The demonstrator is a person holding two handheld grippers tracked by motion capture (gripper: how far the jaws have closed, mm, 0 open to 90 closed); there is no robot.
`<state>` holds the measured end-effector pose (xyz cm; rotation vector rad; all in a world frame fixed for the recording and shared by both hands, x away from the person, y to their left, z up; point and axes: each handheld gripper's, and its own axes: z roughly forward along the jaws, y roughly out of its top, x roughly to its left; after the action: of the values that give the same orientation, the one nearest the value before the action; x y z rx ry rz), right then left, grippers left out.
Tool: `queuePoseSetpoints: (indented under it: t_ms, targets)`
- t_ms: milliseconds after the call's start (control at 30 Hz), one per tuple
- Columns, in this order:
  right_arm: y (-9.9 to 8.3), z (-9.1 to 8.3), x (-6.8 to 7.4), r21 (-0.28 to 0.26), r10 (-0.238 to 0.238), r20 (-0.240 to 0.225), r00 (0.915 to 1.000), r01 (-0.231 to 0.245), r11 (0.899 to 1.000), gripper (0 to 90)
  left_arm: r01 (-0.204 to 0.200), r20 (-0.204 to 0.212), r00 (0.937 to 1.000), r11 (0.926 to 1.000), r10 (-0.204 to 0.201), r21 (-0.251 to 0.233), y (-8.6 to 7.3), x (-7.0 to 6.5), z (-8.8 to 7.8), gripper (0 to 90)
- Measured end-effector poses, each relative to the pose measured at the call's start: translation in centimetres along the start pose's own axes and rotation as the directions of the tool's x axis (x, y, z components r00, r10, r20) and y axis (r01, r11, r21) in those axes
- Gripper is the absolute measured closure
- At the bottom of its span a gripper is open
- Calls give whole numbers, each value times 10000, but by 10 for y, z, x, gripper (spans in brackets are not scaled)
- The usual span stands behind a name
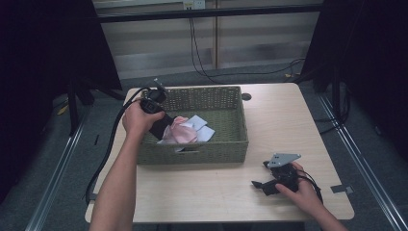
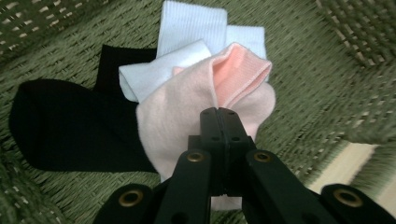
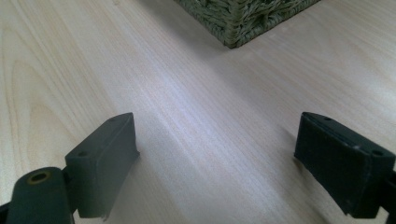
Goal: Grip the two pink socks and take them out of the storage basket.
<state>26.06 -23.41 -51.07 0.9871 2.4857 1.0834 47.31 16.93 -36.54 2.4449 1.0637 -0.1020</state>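
A green woven basket (image 1: 192, 155) stands on the left half of the table and holds socks. In the left gripper view a pink sock (image 2: 187, 121) lies on top of white socks (image 2: 187, 28), with a black sock (image 2: 70, 121) beside them. My left gripper (image 2: 218, 112) reaches down into the basket, and its jaws are pressed together on a fold of the pink sock (image 1: 182, 132). My right gripper (image 1: 260, 174) rests low over the bare table near the front right, jaws wide apart with nothing between them (image 3: 215, 158).
The wooden table (image 1: 279, 125) has free room to the right of the basket. A basket corner (image 3: 233, 23) lies ahead of the right gripper. Cables trail over the floor behind the table, and dark curtains hang on both sides.
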Motion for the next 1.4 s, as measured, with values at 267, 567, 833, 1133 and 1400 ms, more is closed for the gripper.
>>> queuePoseSetpoints:
  t_ms: [267, 567, 833, 1133, 1400]
  targets:
    - [0, 0, 0, -2, -12, -1, 10000, 12, 10000, 121, -192, 276, 9994, 9998, 190, 59, 5, -8, -27, 900]
    - [0, 0, 0, -3, -14, -1, 10000, 14, 10000, 122, -201, 658, 9976, 9998, 199, 29, 2, -14, -48, 900]
    - [0, 0, 0, -3, -13, -2, 10000, 13, 10000, 122, -332, 638, 9974, 9994, 327, 68, 6, -22, -61, 900]
    - [0, 0, 0, -4, -11, -3, 10000, 11, 10000, 122, -619, 876, 9942, 9981, 617, -2, 4, -36, -76, 900]
    - [0, 0, 0, -1, -11, -2, 10000, 11, 10000, 122, -879, 1008, 9911, 9961, 873, 14, -6, -49, -85, 900]
